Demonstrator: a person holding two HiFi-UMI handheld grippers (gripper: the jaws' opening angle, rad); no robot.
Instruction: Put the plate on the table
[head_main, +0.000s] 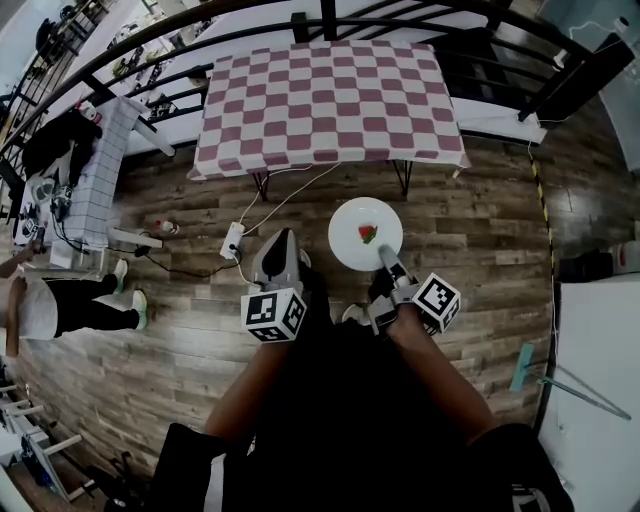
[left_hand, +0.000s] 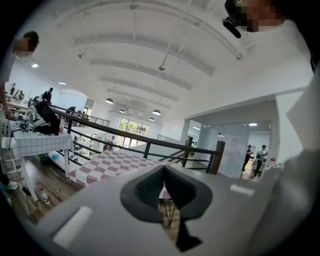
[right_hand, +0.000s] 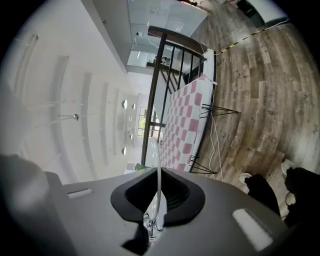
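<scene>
A round white plate (head_main: 350, 246) with a small red piece of food (head_main: 368, 234) on it is held level over the wood floor, short of the table (head_main: 330, 90) with the red-and-white checked cloth. My right gripper (head_main: 386, 257) is shut on the plate's near rim. In the right gripper view the plate (right_hand: 159, 165) shows edge-on as a thin white line between the jaws of that gripper (right_hand: 159, 198), with the table (right_hand: 187, 115) beyond. My left gripper (head_main: 283, 236) hangs beside the plate, shut and holding nothing. Its view looks over the closed gripper (left_hand: 164, 188) toward the table (left_hand: 112, 165).
A black railing (head_main: 250, 30) runs behind the checked table. At the left stand a table with a grid cloth (head_main: 105, 170) and a person (head_main: 60, 305). A power strip (head_main: 232, 240) with cables and a bottle (head_main: 165, 227) lie on the floor. A white counter (head_main: 600, 380) is at right.
</scene>
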